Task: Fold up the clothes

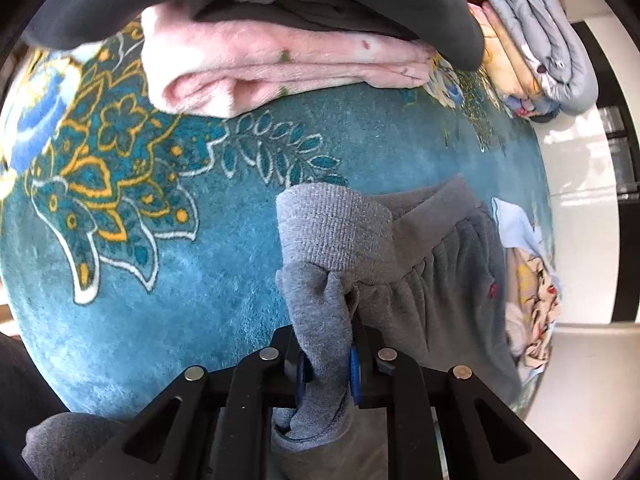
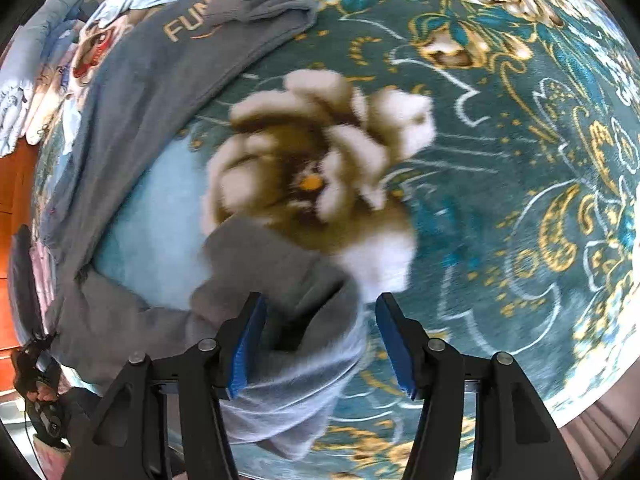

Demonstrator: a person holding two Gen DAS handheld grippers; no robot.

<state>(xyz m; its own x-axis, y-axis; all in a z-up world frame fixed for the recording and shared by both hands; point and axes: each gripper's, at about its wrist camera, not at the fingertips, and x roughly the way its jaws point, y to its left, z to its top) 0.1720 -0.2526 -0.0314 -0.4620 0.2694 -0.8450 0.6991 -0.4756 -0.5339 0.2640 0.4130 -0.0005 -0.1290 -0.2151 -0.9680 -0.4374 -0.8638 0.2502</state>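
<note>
A grey sweatshirt (image 2: 136, 92) with pale "FUN" lettering lies spread on a teal patterned carpet (image 1: 200, 280). My left gripper (image 1: 327, 364) is shut on a bunched fold of the grey sweatshirt (image 1: 320, 312) next to its ribbed cuff (image 1: 332, 224). My right gripper (image 2: 320, 344) is open, its blue pads either side of a grey sleeve end (image 2: 296, 344) that lies between them on the carpet (image 2: 500, 200).
A folded pink garment (image 1: 280, 68) with dark clothes on top lies at the far side of the carpet. A stack of folded quilts (image 1: 540, 40) sits at the far right. White floor (image 1: 580, 152) borders the carpet.
</note>
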